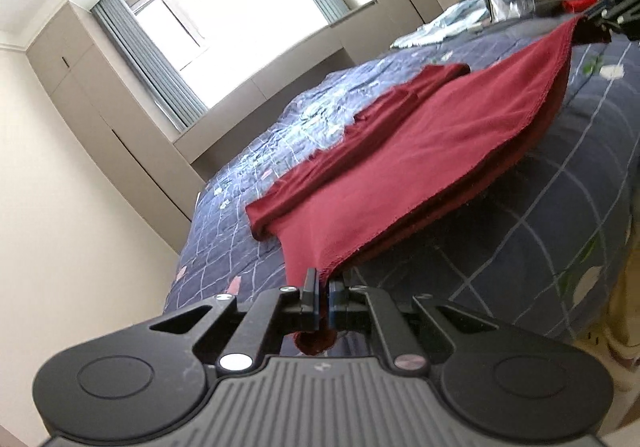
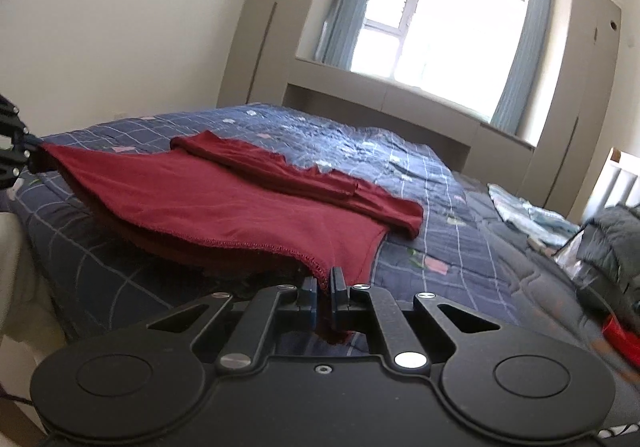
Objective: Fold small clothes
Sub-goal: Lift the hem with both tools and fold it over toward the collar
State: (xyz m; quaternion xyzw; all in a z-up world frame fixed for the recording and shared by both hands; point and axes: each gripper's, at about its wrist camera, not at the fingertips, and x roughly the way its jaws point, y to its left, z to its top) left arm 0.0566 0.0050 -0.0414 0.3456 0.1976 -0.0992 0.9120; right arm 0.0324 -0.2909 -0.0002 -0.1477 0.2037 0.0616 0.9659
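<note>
The left gripper [image 1: 323, 293] is pinching 1 corner of the dark red garment [image 1: 404, 151] at the bottom centre of its frame, with the jaws pressed together on the cloth and a small bunch of fabric showing behind them. The right gripper [image 2: 325, 293] is doing the same with the other near corner, at the bottom centre of its own view, jaws closed on the hem. Between the 2 corners the near edge is hanging a little above the quilt [image 1: 540, 207], while the far part of the garment is lying flat on it, with what is probably a sleeve folded across the top.

The main risk, in my judgement, is that the thin hem is slipping out of 1 pinch when the edge is being carried over, because only a little cloth is held. If the 2 hands are travelling unevenly, the fold is coming out skewed. The soft quilt may also be dragging the lower layer and making wrinkles.

The surface is a bed with a navy checked quilt. A light blue cloth [image 2: 528, 213] and a grey padded jacket [image 2: 616, 239] are lying at the right of the right wrist view. A bright window [image 2: 436, 27] with blue-grey curtains [image 2: 344, 3] and beige cupboards are filling the upper part.
</note>
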